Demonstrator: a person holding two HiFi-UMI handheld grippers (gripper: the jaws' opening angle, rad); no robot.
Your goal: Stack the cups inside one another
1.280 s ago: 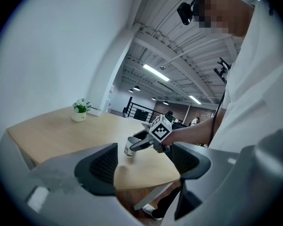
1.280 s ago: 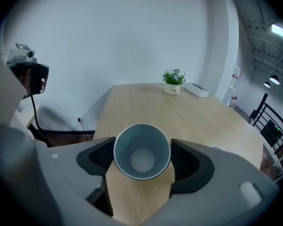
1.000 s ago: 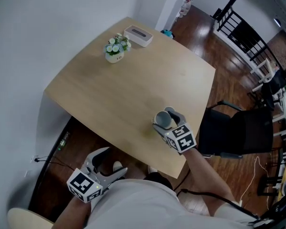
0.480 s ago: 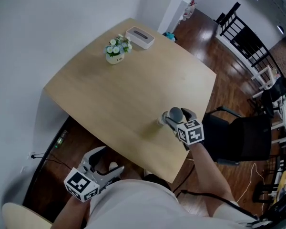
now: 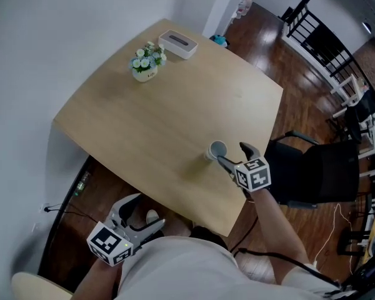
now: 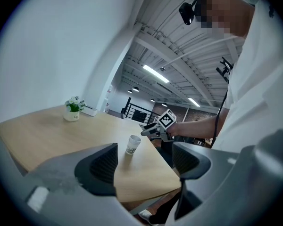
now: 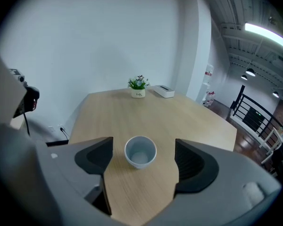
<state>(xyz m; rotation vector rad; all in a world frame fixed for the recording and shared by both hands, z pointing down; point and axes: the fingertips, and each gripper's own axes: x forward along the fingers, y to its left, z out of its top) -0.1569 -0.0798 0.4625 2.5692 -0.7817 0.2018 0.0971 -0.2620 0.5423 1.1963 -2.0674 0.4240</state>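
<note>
A white paper cup (image 5: 216, 150) stands upright on the wooden table (image 5: 156, 111) near its right front edge; it also shows as a cup (image 7: 140, 150) from above and as a cup (image 6: 133, 144) from the side. My right gripper (image 5: 234, 154) is open just behind the cup, its jaws apart and clear of it. My left gripper (image 5: 139, 214) is open and hangs below the table's front edge, holding nothing. Whether the cup holds others inside it cannot be made out.
A small pot of flowers (image 5: 144, 61) and a white tissue box (image 5: 178, 44) sit at the table's far end. A black chair (image 5: 312, 170) stands right of the table. Wooden floor lies around, with cables (image 5: 62, 211) under the table's left side.
My right gripper has let go of the cup, opened and drawn back from it. The cup now stands free on the table. The left gripper has barely moved.
</note>
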